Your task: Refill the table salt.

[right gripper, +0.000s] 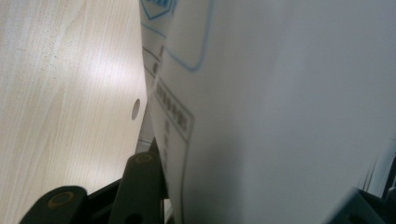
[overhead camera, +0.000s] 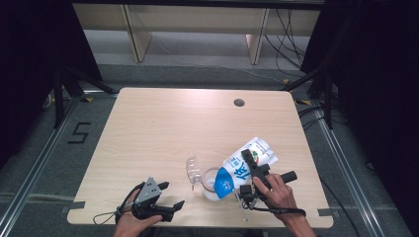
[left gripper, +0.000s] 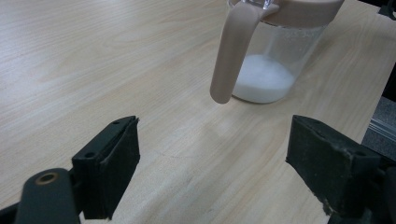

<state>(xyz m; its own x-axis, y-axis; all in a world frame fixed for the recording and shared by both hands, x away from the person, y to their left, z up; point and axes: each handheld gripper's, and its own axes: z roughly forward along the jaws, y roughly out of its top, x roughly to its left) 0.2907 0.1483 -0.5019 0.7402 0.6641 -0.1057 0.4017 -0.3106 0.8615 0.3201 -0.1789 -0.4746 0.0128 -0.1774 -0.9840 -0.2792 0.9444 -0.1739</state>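
A recording lab or test room rather than a home. A single light wooden table (overhead camera: 163, 128) with a cable hole (overhead camera: 239, 102) stands on grey carpet (overhead camera: 207, 47), fenced in by dark metal frame rails (overhead camera: 29, 163) and black curtains (overhead camera: 29, 44). Loose cables (overhead camera: 289, 34) trail across the floor, and a taped number five (overhead camera: 79, 133) marks the station.
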